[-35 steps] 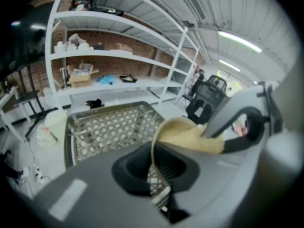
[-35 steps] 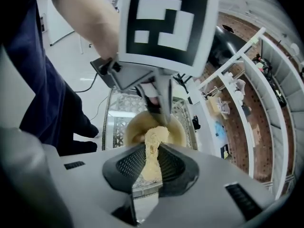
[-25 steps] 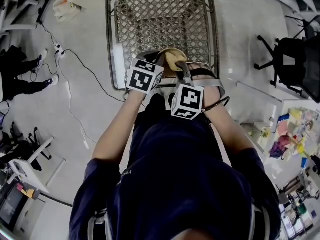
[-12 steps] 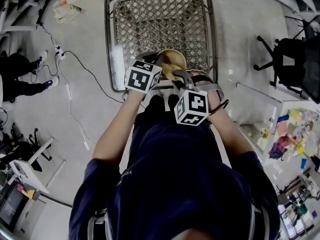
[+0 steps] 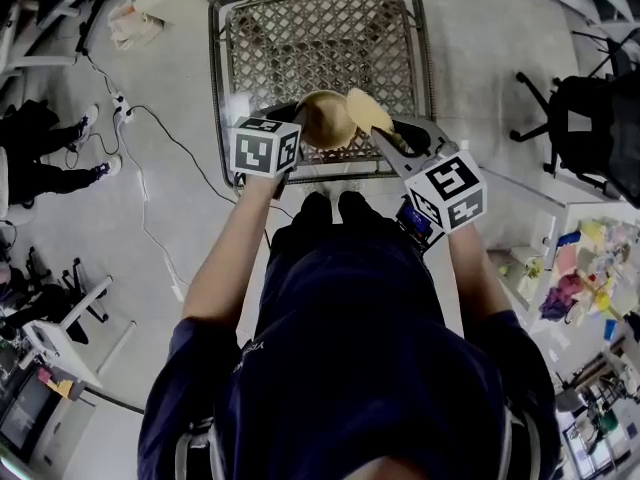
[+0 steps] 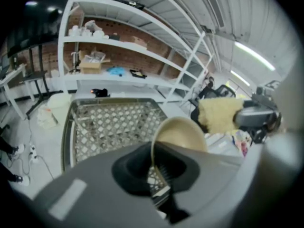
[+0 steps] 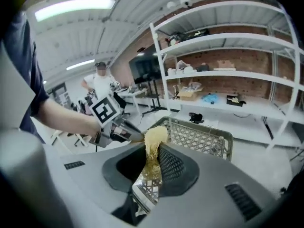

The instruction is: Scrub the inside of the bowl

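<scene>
Both forearms reach forward above a wire basket (image 5: 300,38). The left hand-held gripper (image 6: 153,167), angled down, clamps the rim of the tilted bowl (image 6: 183,134). The right hand-held gripper (image 7: 151,167) pinches a yellow sponge (image 7: 154,141) just beside the bowl.

Left tongs (image 6: 155,169) reach forward, clamped on the bowl (image 6: 183,134) rim; right tongs (image 7: 151,171) alongside clamp the sponge (image 7: 156,137).

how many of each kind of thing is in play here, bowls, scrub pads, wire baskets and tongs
bowl: 1
scrub pad: 1
wire basket: 1
left tongs, right tongs: 2
total: 5
</scene>
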Demonstrator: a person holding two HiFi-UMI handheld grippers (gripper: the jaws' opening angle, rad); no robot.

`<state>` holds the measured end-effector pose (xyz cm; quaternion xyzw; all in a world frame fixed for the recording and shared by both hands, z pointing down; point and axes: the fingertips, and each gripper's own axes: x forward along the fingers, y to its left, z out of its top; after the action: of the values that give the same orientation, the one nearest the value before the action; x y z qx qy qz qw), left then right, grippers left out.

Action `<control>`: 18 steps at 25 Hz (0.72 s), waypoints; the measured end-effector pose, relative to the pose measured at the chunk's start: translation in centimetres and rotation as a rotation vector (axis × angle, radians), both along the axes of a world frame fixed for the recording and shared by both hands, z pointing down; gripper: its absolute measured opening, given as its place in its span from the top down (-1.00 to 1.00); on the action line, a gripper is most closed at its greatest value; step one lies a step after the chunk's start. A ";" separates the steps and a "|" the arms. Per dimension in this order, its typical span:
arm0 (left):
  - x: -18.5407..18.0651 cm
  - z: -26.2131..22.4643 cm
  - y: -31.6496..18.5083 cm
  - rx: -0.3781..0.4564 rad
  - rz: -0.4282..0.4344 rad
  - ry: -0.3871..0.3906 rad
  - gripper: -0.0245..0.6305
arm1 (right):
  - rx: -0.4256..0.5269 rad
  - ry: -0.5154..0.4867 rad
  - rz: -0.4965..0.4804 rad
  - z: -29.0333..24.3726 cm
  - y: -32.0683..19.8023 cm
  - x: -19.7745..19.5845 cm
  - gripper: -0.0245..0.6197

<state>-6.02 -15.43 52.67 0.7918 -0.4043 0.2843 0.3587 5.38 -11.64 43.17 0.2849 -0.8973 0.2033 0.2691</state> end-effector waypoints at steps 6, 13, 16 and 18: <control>0.2 0.1 -0.2 -0.007 0.007 -0.003 0.89 | -0.025 -0.091 0.112 -0.6 -2.0 1.9 0.72; 0.3 0.8 0.2 -0.027 0.019 -0.007 0.89 | -0.031 -0.131 0.171 -0.6 -2.9 3.0 0.72; 0.1 1.0 0.3 -0.035 0.019 -0.013 0.89 | -0.042 -0.134 0.179 -0.3 -3.0 3.2 0.72; 0.1 1.0 0.2 -0.037 0.014 -0.016 0.89 | -0.044 -0.131 0.180 -0.2 -3.1 3.3 0.72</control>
<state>-5.94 -15.26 53.66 0.7856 -0.3962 0.3005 0.3683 8.68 -14.77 42.96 0.3445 -0.8790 0.2646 0.1965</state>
